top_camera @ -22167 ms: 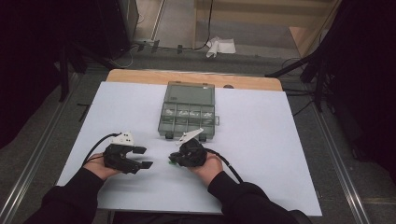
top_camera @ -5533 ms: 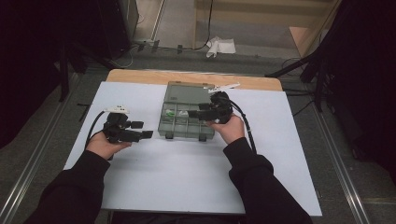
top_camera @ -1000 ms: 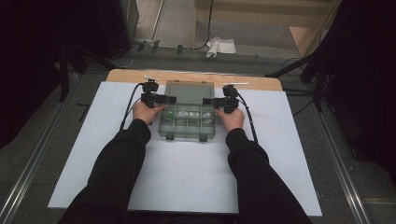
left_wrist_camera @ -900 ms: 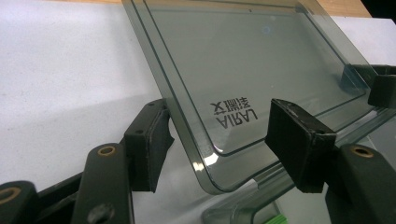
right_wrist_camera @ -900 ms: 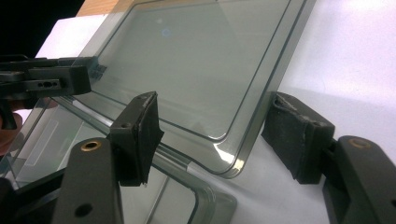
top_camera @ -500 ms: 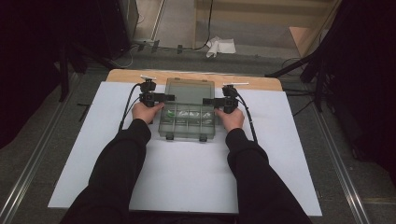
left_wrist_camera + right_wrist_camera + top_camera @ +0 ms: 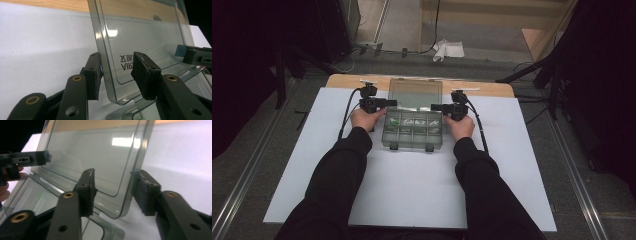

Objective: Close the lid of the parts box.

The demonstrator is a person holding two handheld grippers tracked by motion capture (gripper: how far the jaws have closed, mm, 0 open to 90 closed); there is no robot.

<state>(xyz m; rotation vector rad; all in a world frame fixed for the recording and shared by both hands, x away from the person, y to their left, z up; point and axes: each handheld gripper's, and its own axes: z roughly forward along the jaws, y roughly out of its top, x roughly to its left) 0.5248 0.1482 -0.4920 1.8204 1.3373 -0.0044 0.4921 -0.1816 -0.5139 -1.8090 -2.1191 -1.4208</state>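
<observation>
A grey see-through organizer box (image 7: 413,131) with several compartments lies at the far middle of the white sheet. Its clear lid (image 7: 416,94) stands raised and tilted back. My left gripper (image 7: 388,103) is at the lid's left side and my right gripper (image 7: 436,107) at its right side. In the left gripper view the lid (image 7: 150,37) has its edge between the jaws of the left gripper (image 7: 117,72), with a gap at the inner pad. In the right gripper view the right gripper (image 7: 113,190) straddles the lid's (image 7: 95,152) other edge the same way. Both pairs of jaws have just been closing.
The white sheet (image 7: 412,190) covers the table, and a wooden strip (image 7: 492,89) shows at its far edge. The sleeved forearms reach in from the bottom. A white cloth (image 7: 449,49) lies on the floor beyond, with dark stands at both sides.
Over the last second both hands have stayed beside the lid. Several seconds ago the left hand was out on the sheet's left; it has since come to the lid's left side.
</observation>
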